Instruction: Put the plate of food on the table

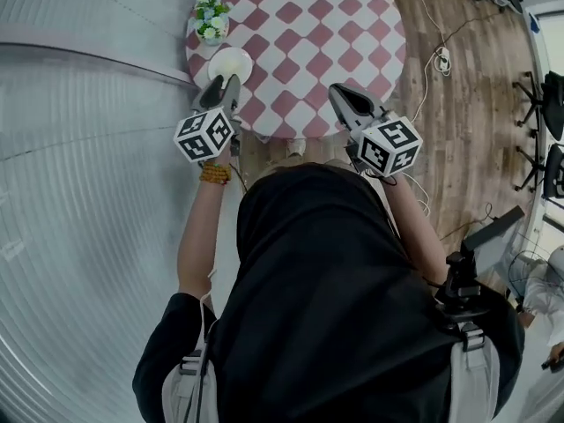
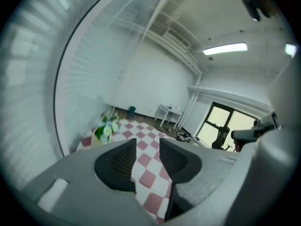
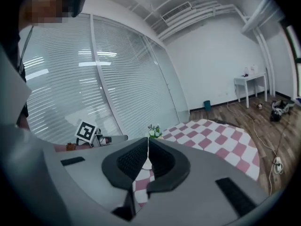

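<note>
A white plate [image 1: 232,62] with pale food lies on the round table [image 1: 352,25], which has a red-and-white check cloth, near its left edge. My left gripper [image 1: 222,88] hovers at the plate's near rim. In the left gripper view the left gripper [image 2: 148,142] stands open with only the check cloth showing between the pads; the plate is hidden there. My right gripper [image 1: 346,98] is over the table's near edge, to the right of the plate. In its own view the right gripper [image 3: 148,142] is shut with nothing held.
A small pot of flowers [image 1: 211,18] stands on the table just behind the plate. A glass wall with blinds [image 1: 79,104] runs along the left. Cables and a power strip [image 1: 442,57] lie on the wood floor at right, near office chairs [image 1: 551,104].
</note>
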### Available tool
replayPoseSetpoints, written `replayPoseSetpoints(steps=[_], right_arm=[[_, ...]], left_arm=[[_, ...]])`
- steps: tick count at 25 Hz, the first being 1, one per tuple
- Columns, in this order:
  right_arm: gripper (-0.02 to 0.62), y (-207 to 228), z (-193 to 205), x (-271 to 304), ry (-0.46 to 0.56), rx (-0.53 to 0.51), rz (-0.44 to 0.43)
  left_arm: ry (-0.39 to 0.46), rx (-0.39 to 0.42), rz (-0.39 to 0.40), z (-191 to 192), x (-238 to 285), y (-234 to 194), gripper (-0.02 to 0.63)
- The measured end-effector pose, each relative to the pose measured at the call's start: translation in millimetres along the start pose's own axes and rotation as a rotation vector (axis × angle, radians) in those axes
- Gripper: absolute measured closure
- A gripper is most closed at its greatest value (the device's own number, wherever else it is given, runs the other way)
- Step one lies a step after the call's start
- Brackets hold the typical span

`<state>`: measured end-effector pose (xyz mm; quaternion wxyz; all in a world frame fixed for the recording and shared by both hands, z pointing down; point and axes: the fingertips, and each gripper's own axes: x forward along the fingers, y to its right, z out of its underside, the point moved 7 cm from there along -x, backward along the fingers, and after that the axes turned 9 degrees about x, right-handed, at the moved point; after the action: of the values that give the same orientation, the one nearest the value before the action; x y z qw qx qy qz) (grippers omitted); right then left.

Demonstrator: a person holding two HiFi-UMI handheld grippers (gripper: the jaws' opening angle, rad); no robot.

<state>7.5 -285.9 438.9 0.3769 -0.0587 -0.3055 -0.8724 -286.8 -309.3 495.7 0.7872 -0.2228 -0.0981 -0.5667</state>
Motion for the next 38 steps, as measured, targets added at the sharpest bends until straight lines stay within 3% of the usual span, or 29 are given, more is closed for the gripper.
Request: replayPoseSetpoints(steps=[2,5,10,15,18,23,29,35,38], right_arm=[[0.581,-9.5,-15.5,10.2,0.05,-0.057,-0.045],[0.582,-21.7,-37.9,12.4,0.132,-0.139,-0.081],[0.583,-57.4,-80.4,-2.8,0.313,-0.352,-0.12],[0.583,-94.9,-101.2,-11.0,0.453,-0.491,-0.208],[0.583,-103.1,-92.9,-4.8,0.442,-0.503,-0.24],[0.583,-98.1,-68.1,8.8,0.417,-0.407,-0.378],[0.583,-75.5,-31.5,32.2,0.304,-0.405,-0.319],[0.583,-38.4,18.7,57.5,0.163,-0.365,-0.218],[0.584,-22.5,41.4,67.6,0.118,-0.297,-0.217]], left_arm=[[0.13,0.176,-0.004,-39.9,-16.5,1.0,0.481],[0.296,0.295,-0.005,-78.4,-40.0,6.4,0.591],[0.471,0.384,0.001,-121.1,-76.9,25.7,0.594],[0.589,0.607,0.031,-129.7,-96.7,63.4,0.594],[0.596,0.639,0.079,-115.6,-96.4,73.9,0.594],[0.544,0.553,0.122,-79.2,-86.9,68.9,0.594],[0.364,0.477,0.12,-36.1,-64.1,52.8,0.592],[0.273,0.486,0.181,5.0,-40.2,48.6,0.592],[0.245,0.465,0.244,21.6,-26.5,48.0,0.593]])
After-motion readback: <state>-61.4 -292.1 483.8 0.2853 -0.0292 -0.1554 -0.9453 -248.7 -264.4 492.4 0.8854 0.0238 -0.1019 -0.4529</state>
